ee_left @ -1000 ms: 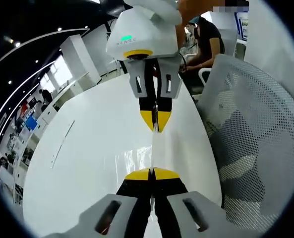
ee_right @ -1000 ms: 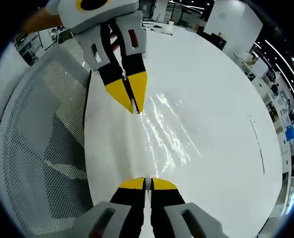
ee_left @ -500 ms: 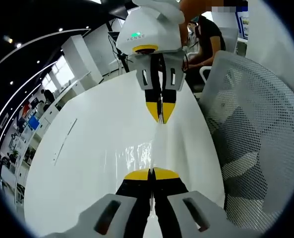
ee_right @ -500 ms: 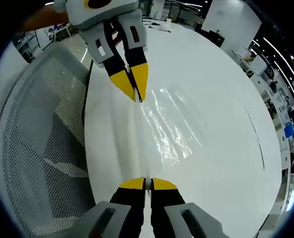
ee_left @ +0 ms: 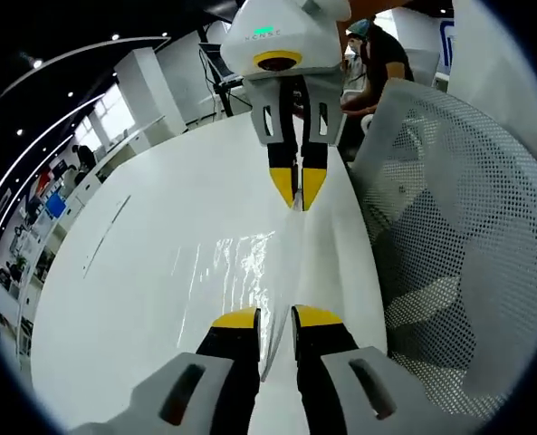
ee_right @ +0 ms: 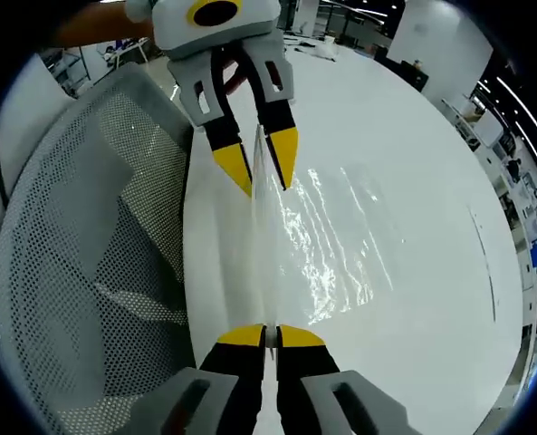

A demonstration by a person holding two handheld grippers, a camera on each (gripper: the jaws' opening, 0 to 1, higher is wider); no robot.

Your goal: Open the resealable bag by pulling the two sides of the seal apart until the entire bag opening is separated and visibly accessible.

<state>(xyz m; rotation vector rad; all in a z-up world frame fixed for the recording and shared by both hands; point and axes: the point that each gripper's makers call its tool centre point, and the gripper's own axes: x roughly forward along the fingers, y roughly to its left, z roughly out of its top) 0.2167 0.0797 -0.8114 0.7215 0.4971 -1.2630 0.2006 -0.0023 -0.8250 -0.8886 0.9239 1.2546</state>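
A clear resealable bag [ee_left: 234,270] lies stretched over the white table [ee_left: 114,299], its film glinting. In the left gripper view my left gripper [ee_left: 275,319] stands open, the bag's top edge running loose between its yellow tips. Farther along that edge, my right gripper [ee_left: 297,198] is shut on it. In the right gripper view the bag [ee_right: 336,245] spreads to the right, and my right gripper [ee_right: 264,337] pinches its near edge. The left gripper [ee_right: 261,170] faces it from above with its jaws apart around the raised edge.
A white mesh chair [ee_left: 454,227] stands tight against the table's edge beside both grippers, and it is also in the right gripper view [ee_right: 78,236]. A person [ee_left: 381,63] sits at the far end of the table. Office desks and screens lie beyond.
My left gripper's jaws have opened and let go of the bag's edge. The right gripper stays shut on it. The two grippers stand a little farther apart.
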